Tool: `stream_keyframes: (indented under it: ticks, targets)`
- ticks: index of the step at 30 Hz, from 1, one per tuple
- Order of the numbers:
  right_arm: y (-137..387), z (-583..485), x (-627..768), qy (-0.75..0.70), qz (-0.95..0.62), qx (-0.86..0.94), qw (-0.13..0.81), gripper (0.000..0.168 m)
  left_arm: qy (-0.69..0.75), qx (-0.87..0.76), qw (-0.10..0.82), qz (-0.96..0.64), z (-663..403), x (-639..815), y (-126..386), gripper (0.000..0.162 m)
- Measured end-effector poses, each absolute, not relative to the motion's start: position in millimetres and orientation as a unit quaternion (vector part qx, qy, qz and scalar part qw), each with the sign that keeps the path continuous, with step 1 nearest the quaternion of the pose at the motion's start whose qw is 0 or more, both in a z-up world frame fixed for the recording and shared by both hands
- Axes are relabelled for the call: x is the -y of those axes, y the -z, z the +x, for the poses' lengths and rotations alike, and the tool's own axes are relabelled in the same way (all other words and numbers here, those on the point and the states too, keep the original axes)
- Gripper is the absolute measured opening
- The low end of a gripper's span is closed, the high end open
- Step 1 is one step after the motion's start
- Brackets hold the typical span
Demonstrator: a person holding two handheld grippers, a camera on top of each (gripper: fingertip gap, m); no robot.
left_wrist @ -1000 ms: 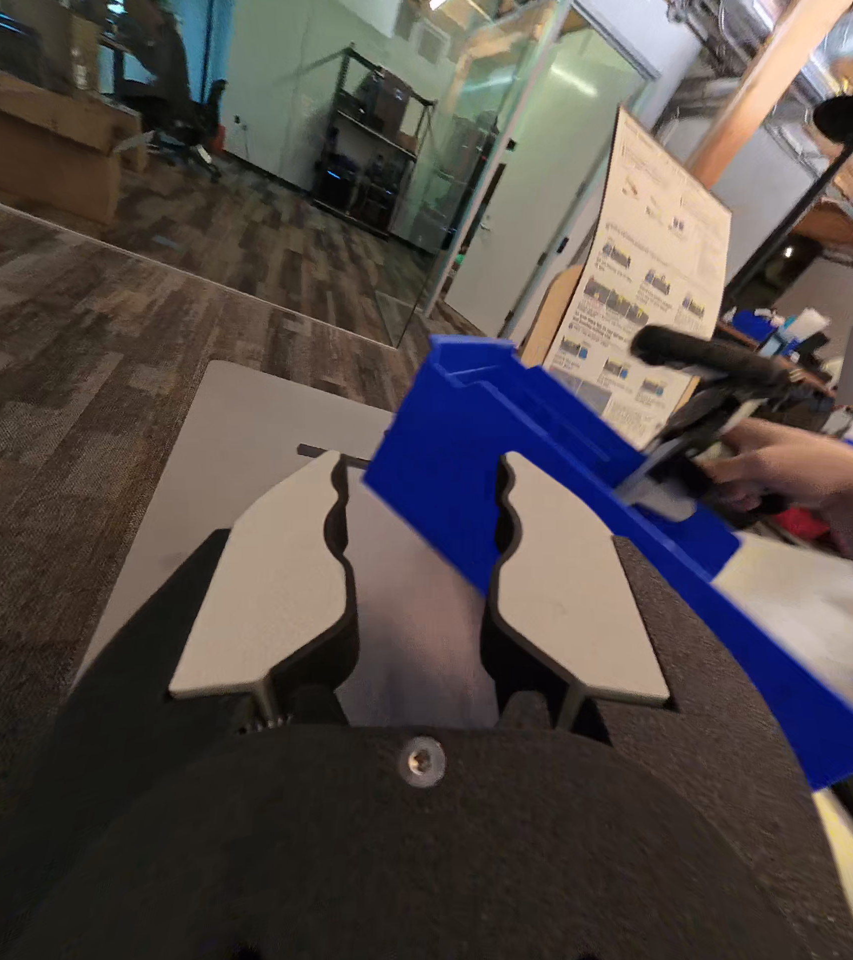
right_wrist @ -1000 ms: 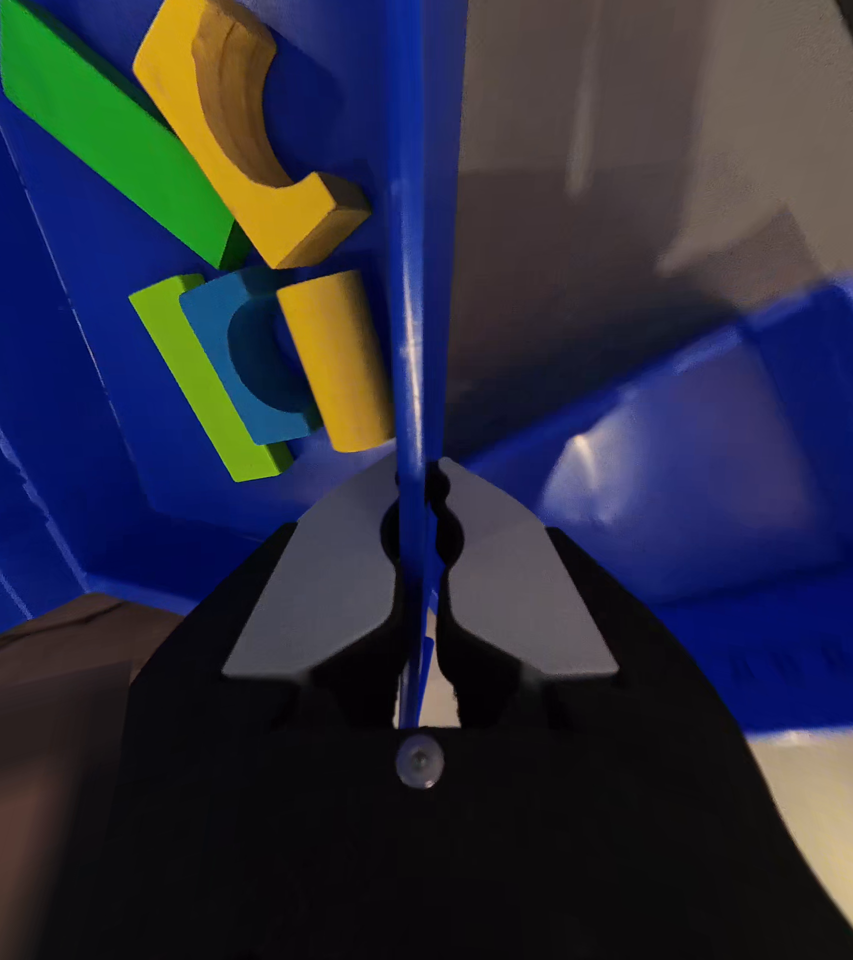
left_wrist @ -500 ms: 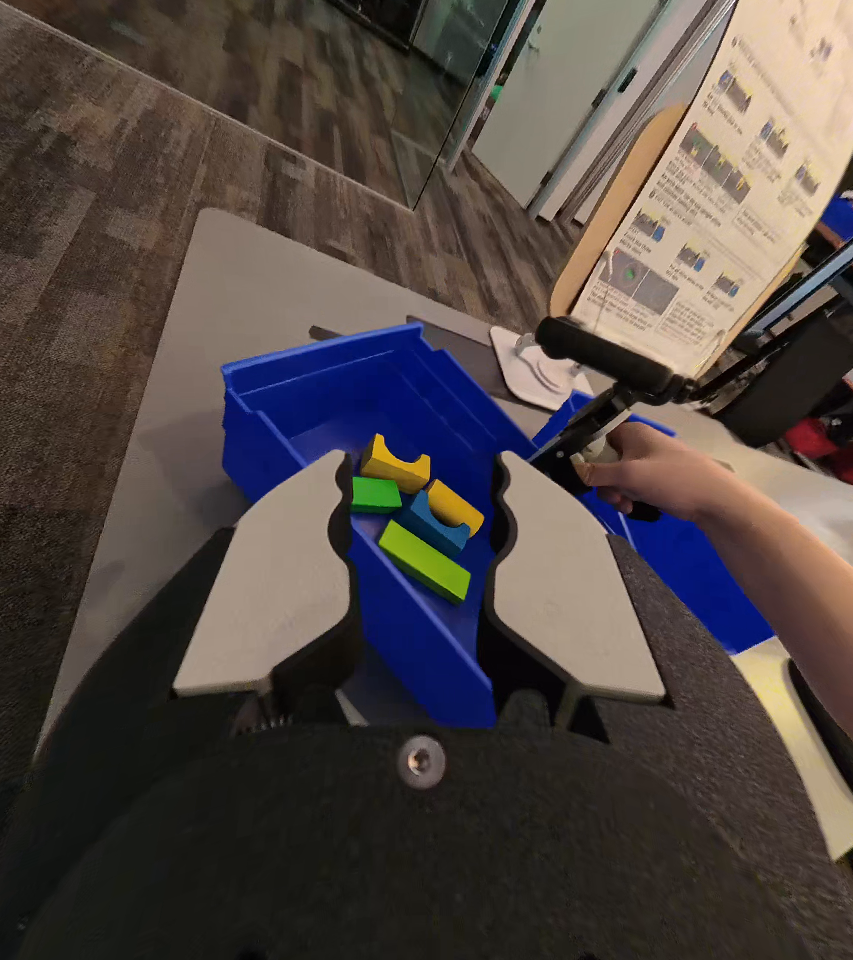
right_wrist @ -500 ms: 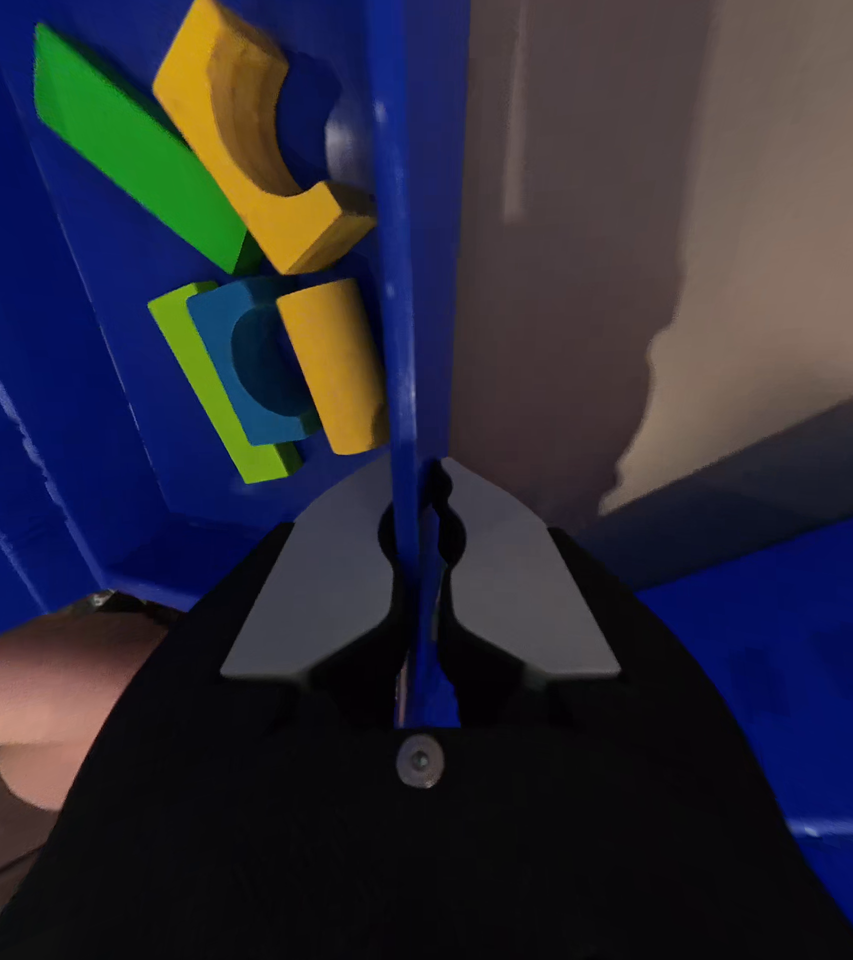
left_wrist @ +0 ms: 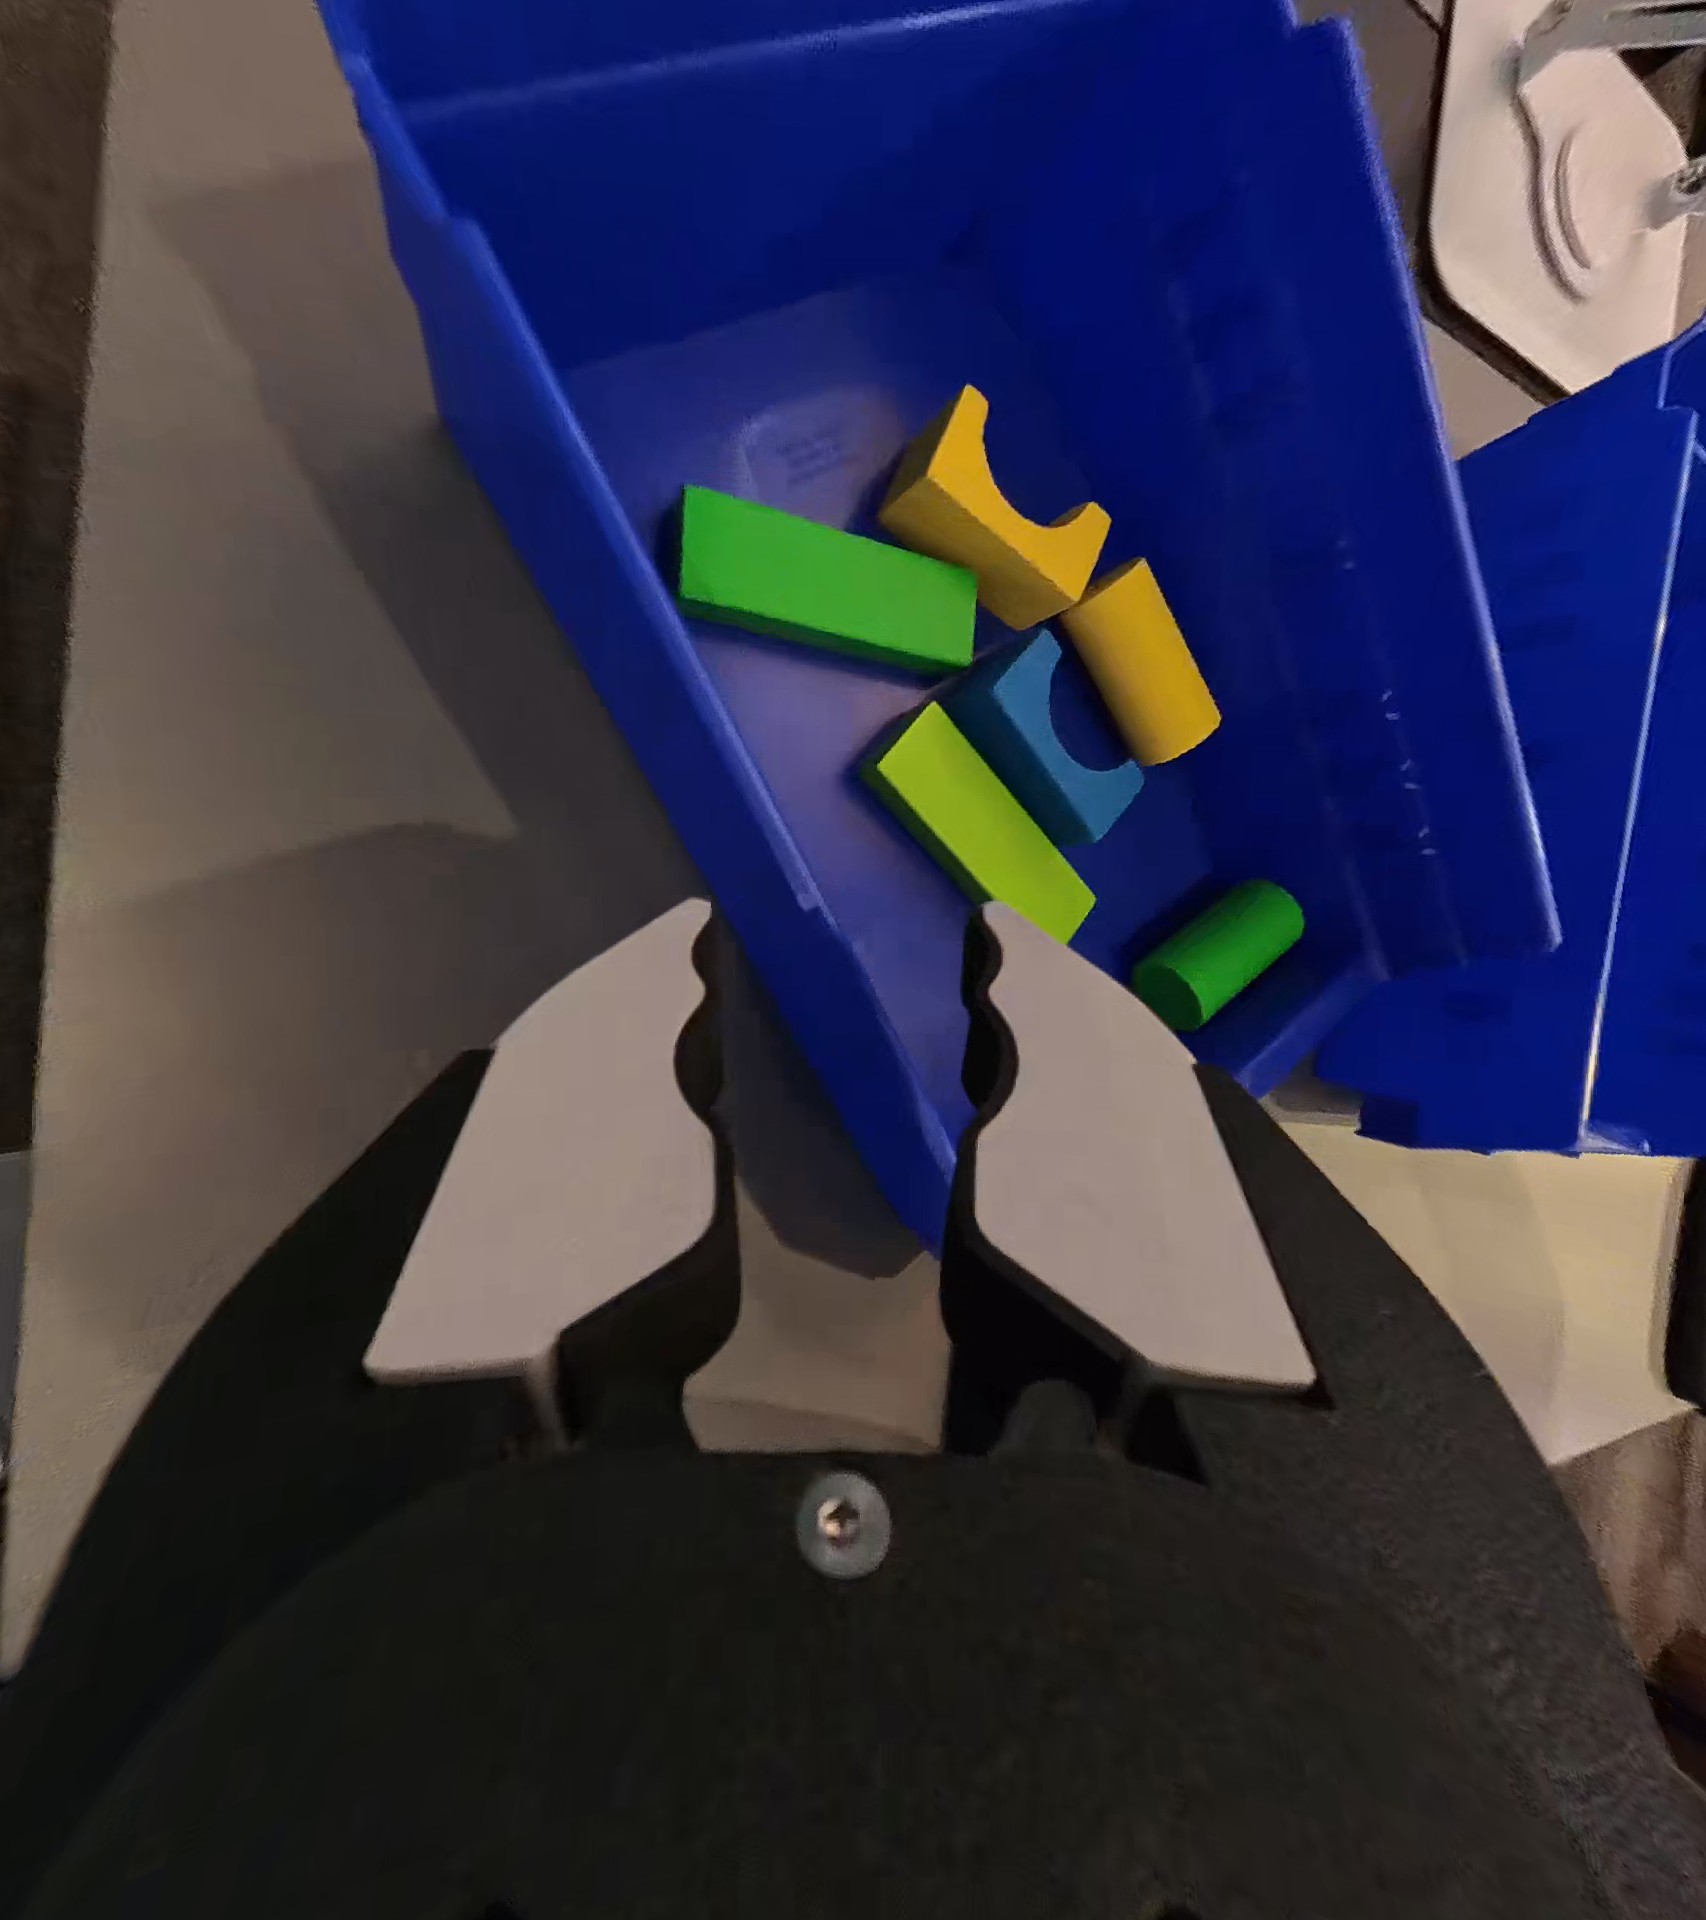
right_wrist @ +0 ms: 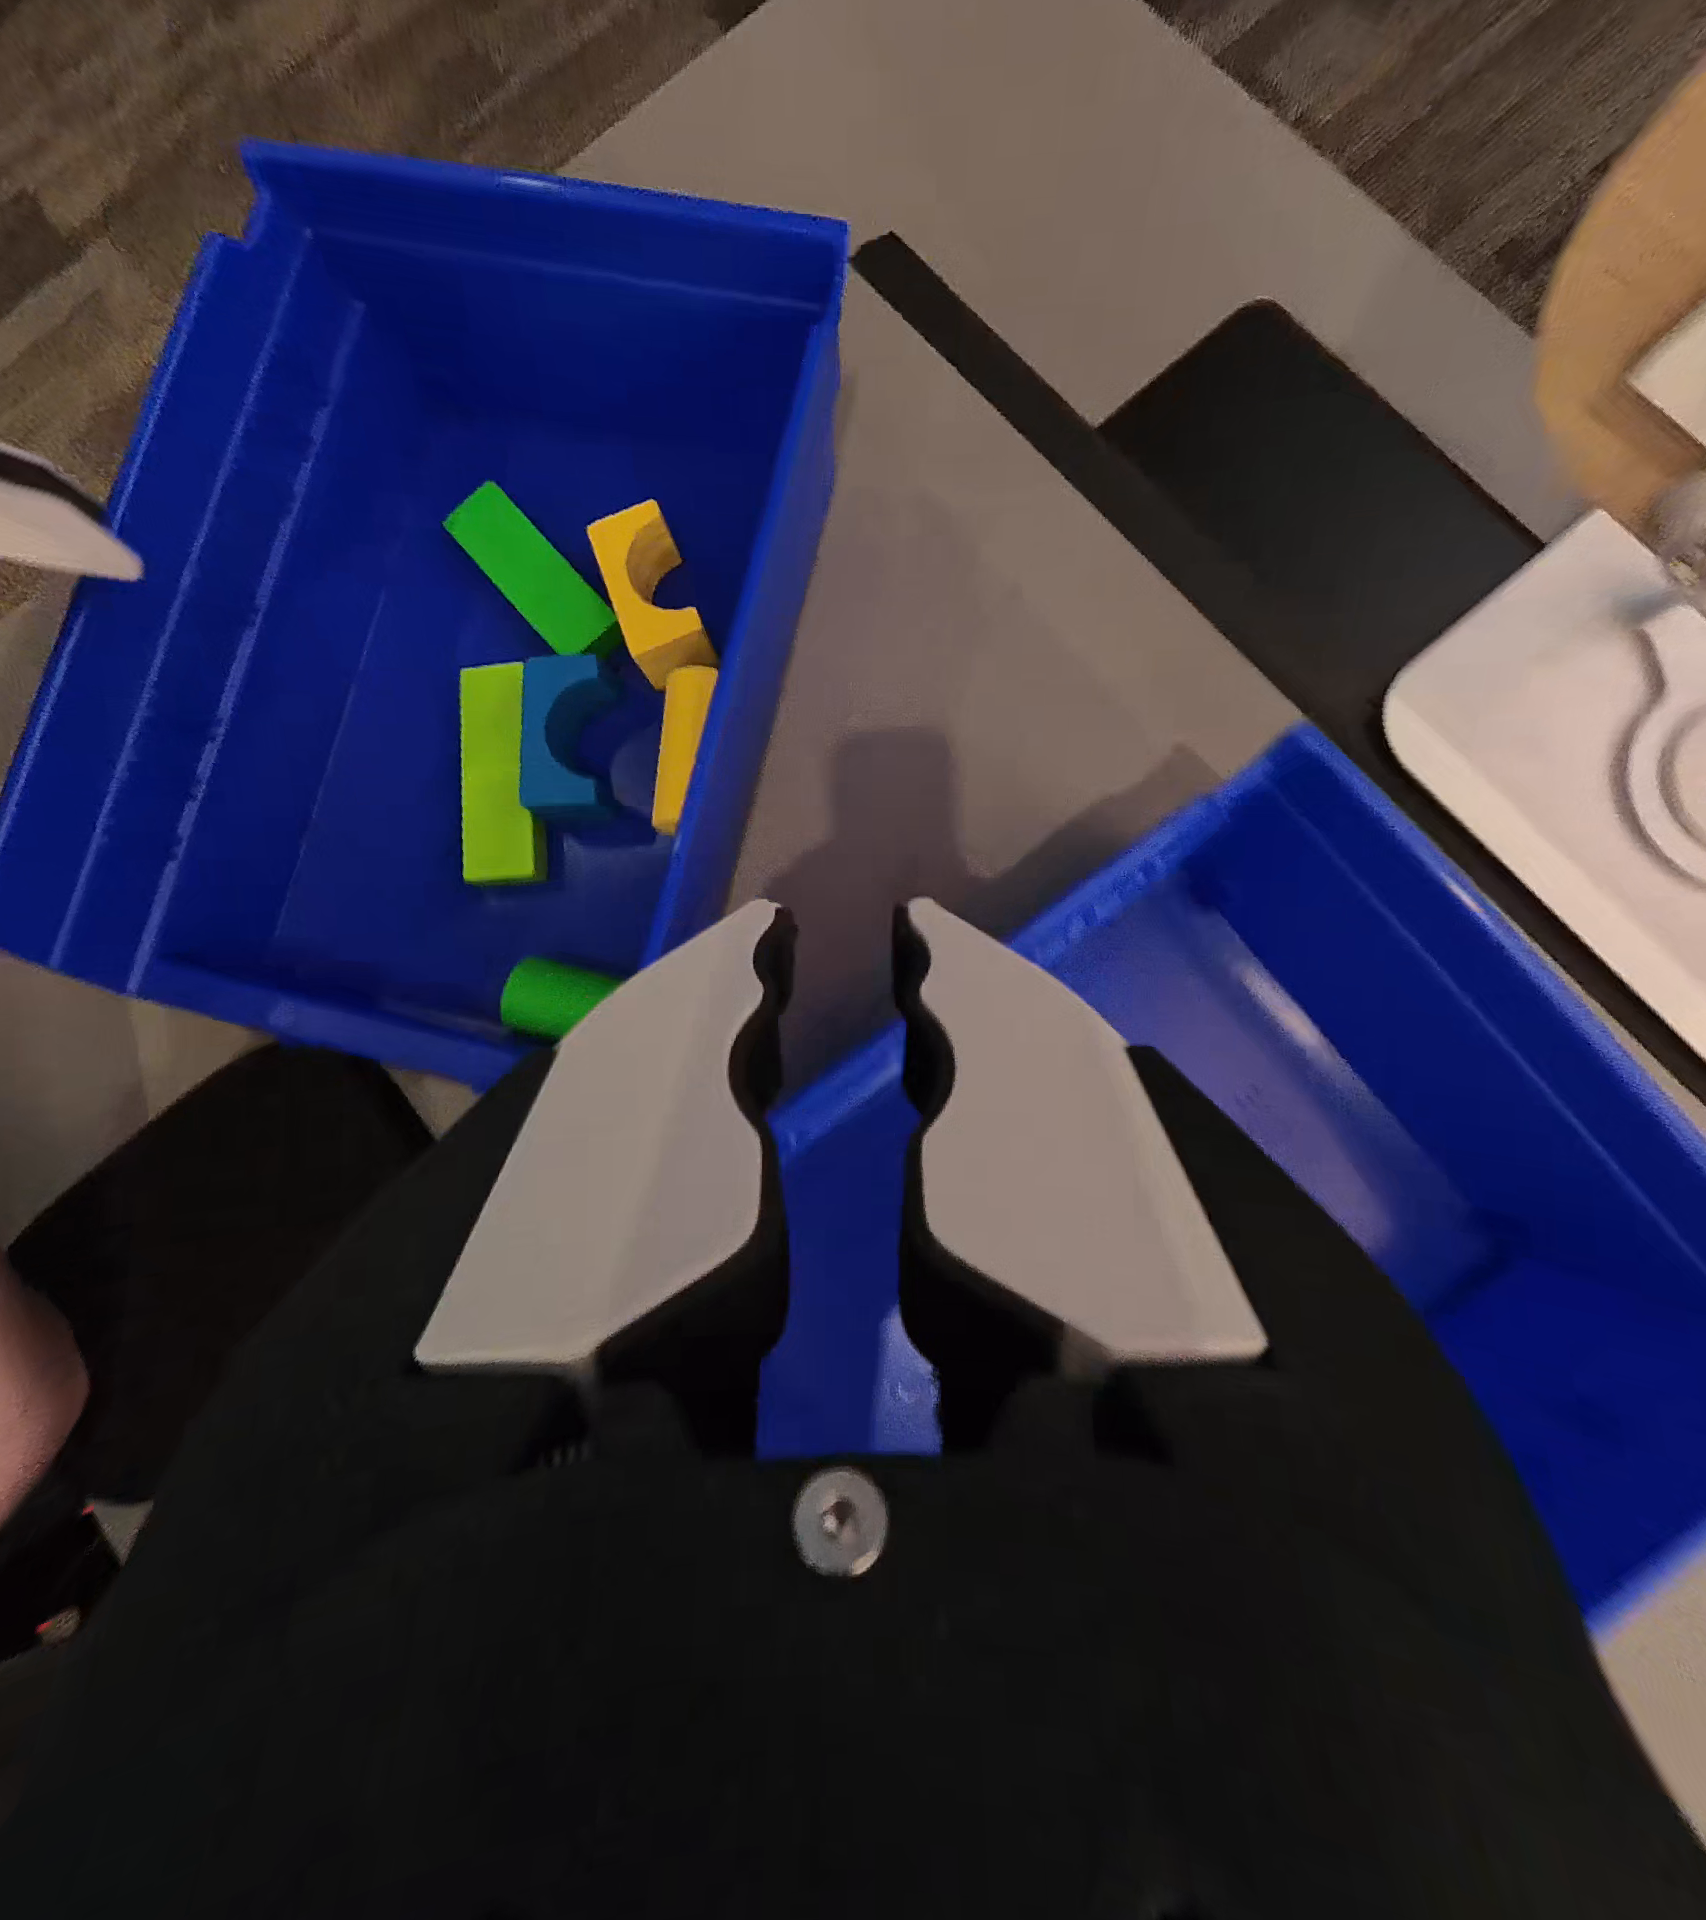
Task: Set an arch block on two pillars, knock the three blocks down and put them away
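1. On the grey desk (right_wrist: 984, 644): blue plastic bin (right_wrist: 205, 644), released by the right gripper (right_wrist: 836, 920), jaws now parted.
2. Inside: yellow wooden arch block (right_wrist: 649, 597) with other blocks.
3. Left gripper (left_wrist: 838, 920): jaws apart, straddling the bin wall.
4. Building not begun.

A grey table (right_wrist: 984, 644) carries two blue bins. The far-left bin (right_wrist: 205, 582) sits flat near the table's left edge; the second bin (right_wrist: 1514, 1143) lies to its right and nearer. A white plate-like base (right_wrist: 1576, 790) rests at the far right, partly on a black mat (right_wrist: 1275, 457) on the tabletop
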State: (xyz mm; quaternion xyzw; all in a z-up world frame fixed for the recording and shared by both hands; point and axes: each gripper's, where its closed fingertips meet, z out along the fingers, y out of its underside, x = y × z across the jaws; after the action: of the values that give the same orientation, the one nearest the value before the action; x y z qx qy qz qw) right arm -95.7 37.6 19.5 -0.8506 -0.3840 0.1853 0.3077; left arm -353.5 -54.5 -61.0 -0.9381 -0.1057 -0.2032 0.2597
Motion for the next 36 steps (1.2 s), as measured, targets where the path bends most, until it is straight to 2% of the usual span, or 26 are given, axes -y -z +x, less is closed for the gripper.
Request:
stream_keyframes:
  ticks: [5,7,11,13,15,17,18,21,28,33,36]
  targets:
    - [-27.5,-24.2,-6.0,-0.164,-0.839,0.378,0.355,0.021,0.19,0.102,0.192,-0.957,-346.7,56.1,88.6,0.039]
    - [-16.0,15.8,-8.9,-0.088,-0.852,0.37,0.359,0.02,0.211,0.101,0.162,-0.959,-337.4,58.3,94.9,0.034]
    - [0.5,107.6,-30.3,0.099,-0.88,0.289,0.363,0.02,0.166,0.092,0.141,-0.972,-338.8,57.9,97.4,0.03]
    - [14.2,115.9,-29.9,0.055,-0.898,0.26,0.352,0.02,0.124,0.074,0.132,-0.981,-341.1,53.5,99.3,0.027]
    - [29.9,121.0,-26.8,0.016,-0.917,0.235,0.322,0.028,0.067,0.045,0.143,-0.986,-346.9,40.0,102.0,0.02]
    - [41.0,133.4,-28.1,0.03,-0.928,0.218,0.299,0.033,0.032,0.022,0.167,-0.985,-349.5,21.6,104.1,0.008]
    - [44.2,138.3,-29.5,0.038,-0.932,0.209,0.294,0.033,0.039,0.01,0.18,-0.983,-344.9,13.0,104.0,0.006]
    - [47.9,136.9,-29.9,0.022,-0.937,0.194,0.289,0.033,0.061,-0.007,0.191,-0.98,-332.1,2.2,103.9,0.006]
    - [73.6,119.4,-31.4,-0.055,-0.959,0.161,0.228,0.049,0.061,-0.028,0.191,-0.979,-330.8,1.7,104.3,0.006]
    - [103.5,135.3,-34.1,0.01,-0.973,0.155,0.168,0.049,0.052,-0.046,0.188,-0.98,-330.1,1.6,104.4,0.006]
    - [116.8,136.1,-29.4,-0.006,-0.979,0.157,0.129,0.047,0.055,-0.054,0.189,-0.979,-326.6,-0.6,104.4,0.006]
